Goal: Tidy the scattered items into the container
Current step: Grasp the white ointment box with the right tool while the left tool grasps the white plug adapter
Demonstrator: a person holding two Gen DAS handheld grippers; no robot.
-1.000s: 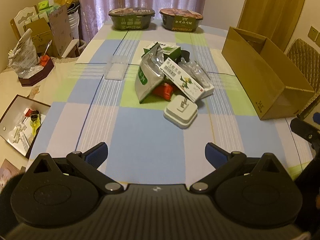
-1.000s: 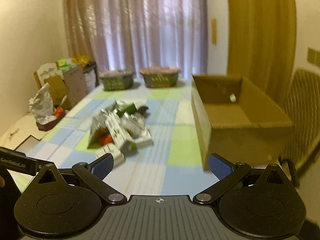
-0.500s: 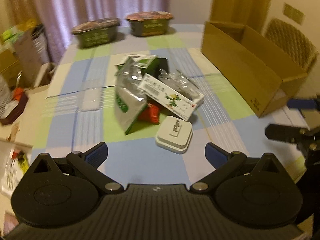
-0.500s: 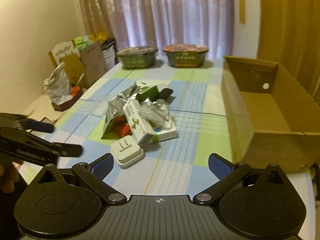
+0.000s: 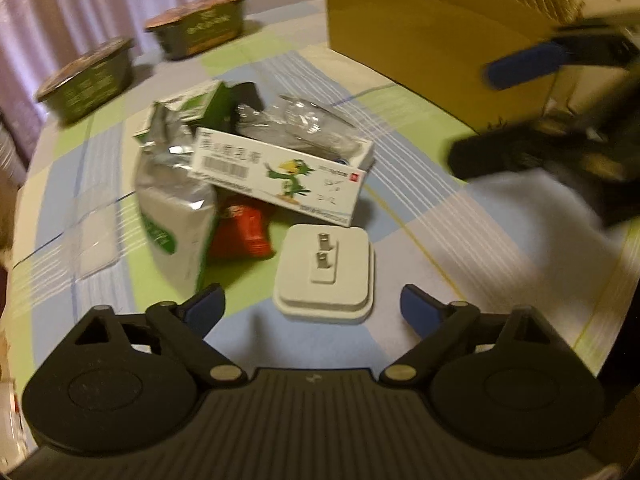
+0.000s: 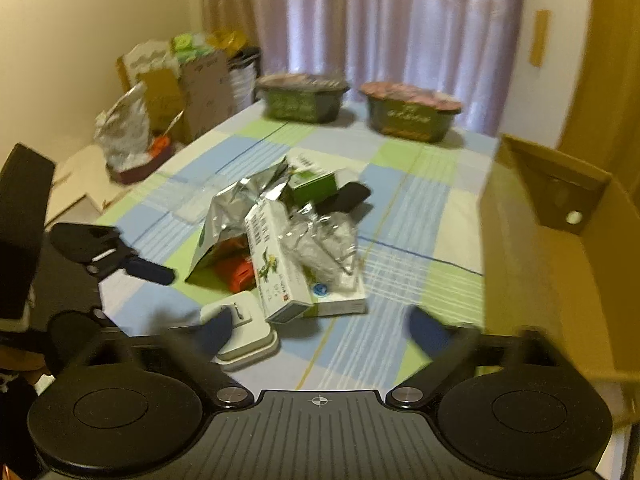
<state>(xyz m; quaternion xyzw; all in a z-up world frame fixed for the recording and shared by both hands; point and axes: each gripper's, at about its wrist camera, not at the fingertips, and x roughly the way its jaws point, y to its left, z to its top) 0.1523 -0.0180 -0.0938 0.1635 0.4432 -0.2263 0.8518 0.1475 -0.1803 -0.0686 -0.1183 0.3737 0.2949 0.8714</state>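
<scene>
Both grippers are closing in on the pile, which is now filling more of each view than half a second ago. I am bringing the left gripper [image 5: 313,303] low over the checked tablecloth [image 5: 500,264], fingers spread wide and holding nothing, so that the white plug adapter [image 5: 325,276] is sitting just ahead of the gap, prongs up. I am judging it the first pick, since it is lying apart from the heap and nearest me. The right gripper [image 6: 320,330] is also hanging open and empty, pointing at the same pile from the other side; its fingers are blurred.

Behind the adapter, the scattered items are lying heaped: a white carton with a green bird [image 5: 282,176] is resting across a silver pouch [image 5: 176,200] and a red packet [image 5: 242,234], with crumpled clear plastic [image 5: 304,124] and a green box [image 5: 200,106] behind.

The cardboard box [image 6: 560,248], the container, is standing open-topped at the table's right side, well apart from the pile. Its interior is mostly hidden here, so I cannot tell what it holds. Two lidded bowls [image 6: 302,98] are sitting at the far edge, sealed.
</scene>
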